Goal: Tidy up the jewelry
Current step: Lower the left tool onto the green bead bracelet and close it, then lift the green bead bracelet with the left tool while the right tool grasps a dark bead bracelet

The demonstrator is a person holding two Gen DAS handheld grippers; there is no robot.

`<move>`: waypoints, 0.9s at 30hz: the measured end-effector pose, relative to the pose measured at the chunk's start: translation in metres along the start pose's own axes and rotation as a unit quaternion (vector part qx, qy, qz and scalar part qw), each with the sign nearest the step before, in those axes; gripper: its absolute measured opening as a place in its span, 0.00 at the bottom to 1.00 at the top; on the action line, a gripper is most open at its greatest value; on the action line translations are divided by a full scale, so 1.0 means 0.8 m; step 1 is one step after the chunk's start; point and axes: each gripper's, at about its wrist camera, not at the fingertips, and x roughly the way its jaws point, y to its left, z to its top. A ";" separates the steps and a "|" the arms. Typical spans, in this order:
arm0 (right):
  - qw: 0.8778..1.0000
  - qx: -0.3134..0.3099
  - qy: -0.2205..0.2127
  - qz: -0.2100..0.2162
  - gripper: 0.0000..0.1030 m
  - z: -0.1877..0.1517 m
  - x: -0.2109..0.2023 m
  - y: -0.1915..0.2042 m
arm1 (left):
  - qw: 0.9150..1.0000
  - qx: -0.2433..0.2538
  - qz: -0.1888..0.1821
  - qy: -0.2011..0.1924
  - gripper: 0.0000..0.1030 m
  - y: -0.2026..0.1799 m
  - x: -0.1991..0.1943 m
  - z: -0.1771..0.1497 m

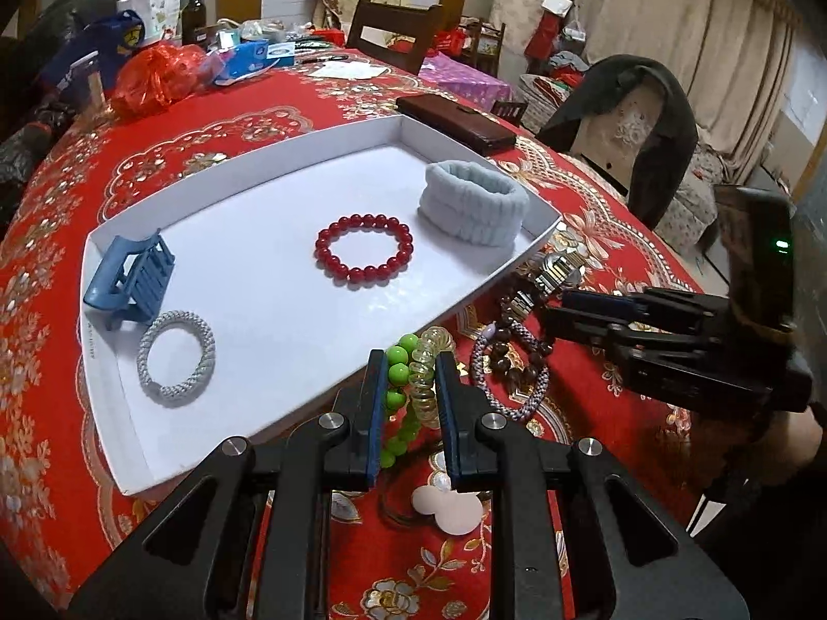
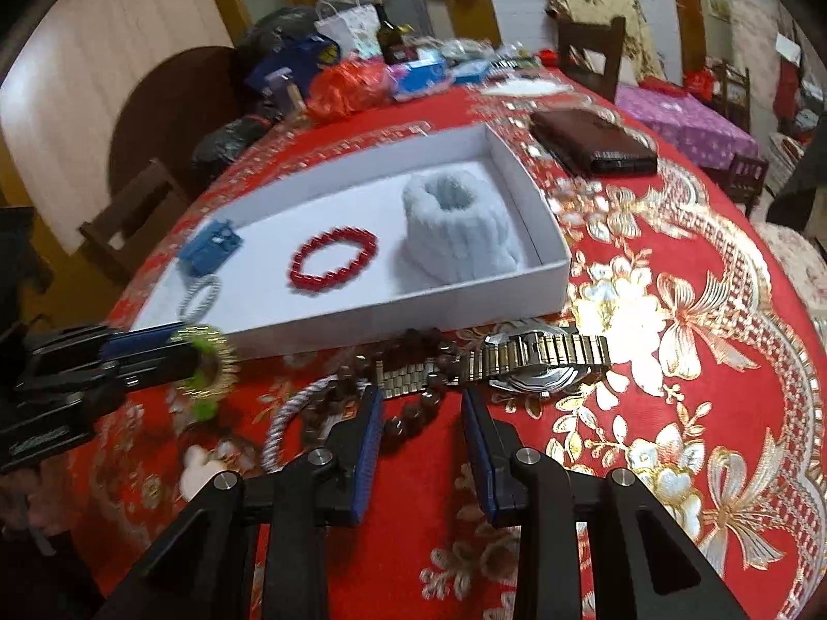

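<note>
A white tray holds a blue hair claw, a silver braided ring, a red bead bracelet and a pale blue fluffy band. My left gripper is shut on a green bead bracelet and a clear yellow coil hair tie, held just above the tray's near edge. My right gripper is open over dark brown beads, next to a metal watch and a braided cord ring.
A brown wallet lies beyond the tray. A white mouse-shaped piece lies on the red tablecloth. Bags, boxes and a bottle crowd the far side. Chairs stand around the table.
</note>
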 end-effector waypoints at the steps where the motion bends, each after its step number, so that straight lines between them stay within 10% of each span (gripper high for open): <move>1: 1.000 -0.002 0.001 -0.005 0.26 0.003 0.003 0.000 | 1.000 -0.002 0.000 0.001 0.17 0.001 0.000 0.000; 11: 0.995 -0.073 0.020 -0.064 0.08 -0.002 0.003 0.023 | 1.000 -0.016 0.001 -0.005 0.17 0.008 -0.006 0.002; 27: 0.994 -0.051 -0.093 0.010 0.08 0.009 -0.133 0.046 | 0.999 -0.021 -0.024 -0.019 0.16 0.005 -0.024 0.005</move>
